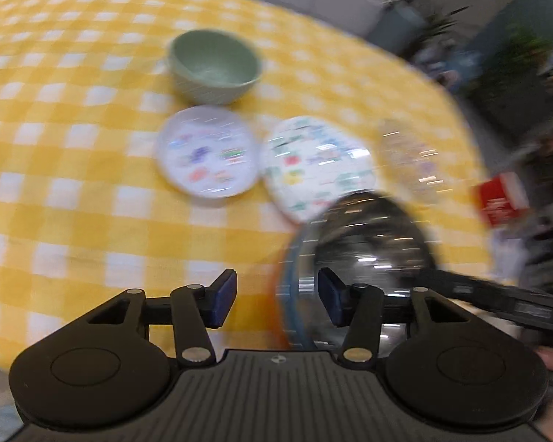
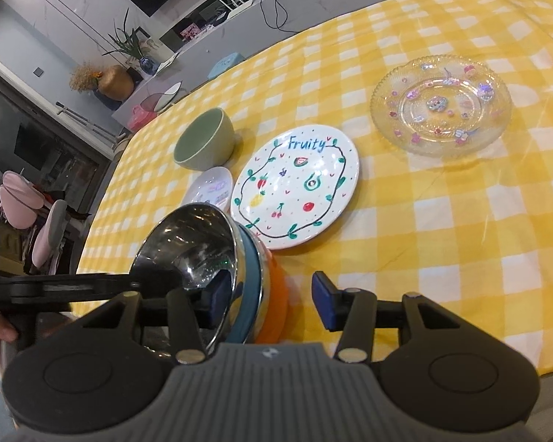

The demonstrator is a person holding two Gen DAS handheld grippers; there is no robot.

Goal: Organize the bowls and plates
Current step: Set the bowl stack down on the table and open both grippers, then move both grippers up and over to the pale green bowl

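Right wrist view: yellow-checked tablecloth [image 2: 424, 258], its edge running from 12 o'clock down to 8 o'clock, floor and furniture beyond. Bare cloth from 3 to 5 o'clock, and between the glass plate [image 2: 440, 105] at 2 o'clock and the "Fruity" plate [image 2: 295, 188] near centre.

Nested stack at 7 o'clock, tipped on its side, mouth towards 10 o'clock: steel bowl [image 2: 188, 243] innermost, mirror-bright; blue bowl [image 2: 249, 276] around it; orange bowl [image 2: 276, 294] outermost.

Right gripper [image 2: 269, 298] astride the stack's wall, jaws about half open; one pad inside the steel bowl, the other clear of the orange bowl, no clamp visible. Left gripper [image 1: 276, 294] likewise astride the rim from the opposite side, roughly half open, outer pad well apart from the orange edge, nothing gripped.

Beyond the stack: small white plate [image 2: 210, 188] just beside the "Fruity" plate at its 9 o'clock; green bowl [image 2: 204, 140] upright, at 11 o'clock of that plate, near the cloth's edge.

Left wrist view blurred; open cloth from 8 to 10 o'clock.
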